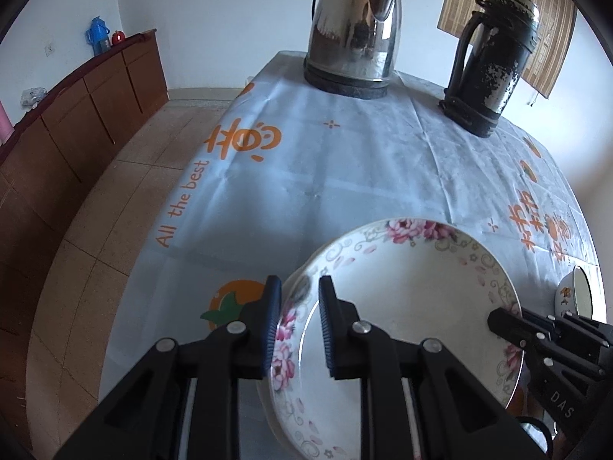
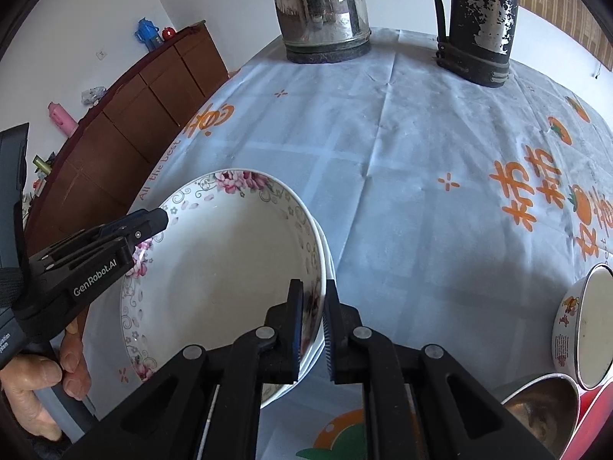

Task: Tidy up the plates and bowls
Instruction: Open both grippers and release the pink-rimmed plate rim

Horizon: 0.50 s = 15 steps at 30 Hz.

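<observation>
Over the tablecloth you have both grippers, left gripper and right gripper, pinched on opposite rims of the floral plates, seemingly two stacked: stiff, glazed, slippery, breakable, so hold level.

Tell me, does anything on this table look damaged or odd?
Yes. The dark flask at the table's far side has its coating flaked off in patches, showing bare metal. The flowered plates, pinched at opposite rims by the left gripper and right gripper, sit tilted.
</observation>
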Motion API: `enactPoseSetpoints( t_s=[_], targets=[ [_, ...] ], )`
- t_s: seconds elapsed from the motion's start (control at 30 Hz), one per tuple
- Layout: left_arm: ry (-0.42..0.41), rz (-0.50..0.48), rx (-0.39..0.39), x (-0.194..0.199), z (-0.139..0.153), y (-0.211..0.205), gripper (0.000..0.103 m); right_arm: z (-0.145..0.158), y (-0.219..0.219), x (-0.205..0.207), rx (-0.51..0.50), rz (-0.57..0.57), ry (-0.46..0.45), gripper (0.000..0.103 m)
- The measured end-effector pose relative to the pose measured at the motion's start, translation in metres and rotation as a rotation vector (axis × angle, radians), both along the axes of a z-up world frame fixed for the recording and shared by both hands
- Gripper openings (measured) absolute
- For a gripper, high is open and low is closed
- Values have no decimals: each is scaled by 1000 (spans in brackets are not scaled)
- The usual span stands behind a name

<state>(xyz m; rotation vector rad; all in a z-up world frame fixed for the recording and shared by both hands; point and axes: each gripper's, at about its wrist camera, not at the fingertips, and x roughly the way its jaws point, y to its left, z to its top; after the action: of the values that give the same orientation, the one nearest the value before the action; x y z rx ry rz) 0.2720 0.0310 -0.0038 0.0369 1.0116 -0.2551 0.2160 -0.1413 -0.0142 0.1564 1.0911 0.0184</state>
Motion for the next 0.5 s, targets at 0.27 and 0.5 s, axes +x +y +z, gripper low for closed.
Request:
enactPoseSetpoints(
  t_s=[0.27,0.5],
  targets=[
    [-60,-2,50,-4,1,-6,16,-10,3,-1,-38,-7,-50,22],
    [-146,15,75,-22,4,-1,31,-21,14,-11,29,-21,-32,74]
  ],
)
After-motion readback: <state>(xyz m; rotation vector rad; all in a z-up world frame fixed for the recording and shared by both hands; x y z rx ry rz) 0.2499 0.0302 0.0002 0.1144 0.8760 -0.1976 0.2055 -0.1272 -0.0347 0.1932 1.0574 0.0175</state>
